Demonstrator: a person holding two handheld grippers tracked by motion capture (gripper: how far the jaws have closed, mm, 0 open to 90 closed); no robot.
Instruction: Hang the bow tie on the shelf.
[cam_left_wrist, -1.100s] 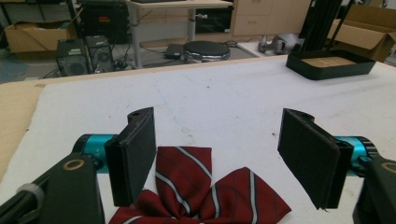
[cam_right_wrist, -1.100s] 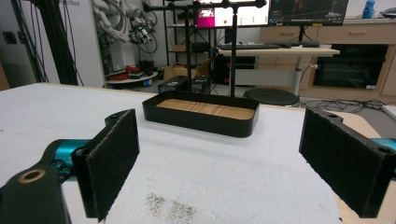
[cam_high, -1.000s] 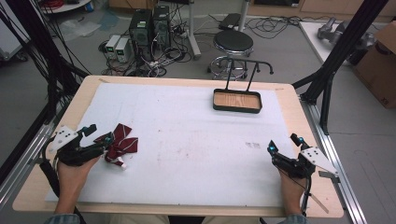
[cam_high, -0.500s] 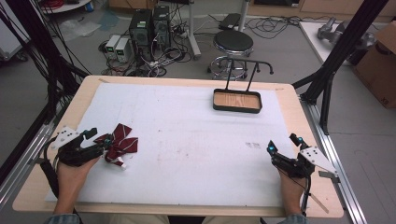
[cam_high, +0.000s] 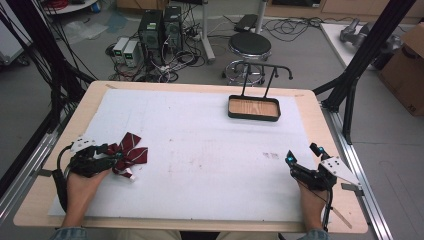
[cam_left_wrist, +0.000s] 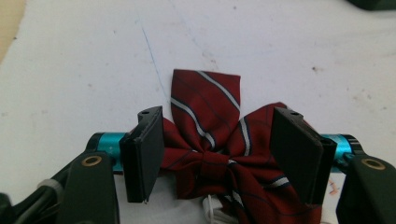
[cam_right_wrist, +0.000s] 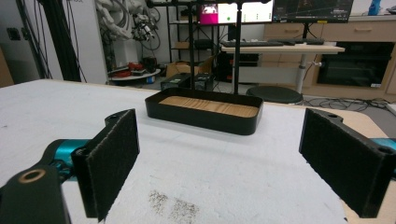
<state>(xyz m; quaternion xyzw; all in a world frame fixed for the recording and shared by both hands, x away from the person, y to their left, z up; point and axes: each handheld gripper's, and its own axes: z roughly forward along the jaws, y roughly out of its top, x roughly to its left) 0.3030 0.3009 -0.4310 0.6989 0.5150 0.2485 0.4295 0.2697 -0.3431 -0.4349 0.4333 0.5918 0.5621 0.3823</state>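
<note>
Item: dark-red striped fabric bow tie (cam_left_wrist: 219, 149), left bench edge, between your left gripper's (cam_high: 116, 156) wide-open jaws, ungrasped. Close squarely on its knot. Right gripper (cam_high: 302, 160): open, empty.

lab: floor computers (cam_high: 160, 30), cables, monitors (cam_right_wrist: 233, 11)

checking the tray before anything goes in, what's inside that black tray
The black tray holds nothing loose: its wooden floor shows bare in the high view and the right gripper view. The near wall covers a thin strip of floor behind it.
</note>
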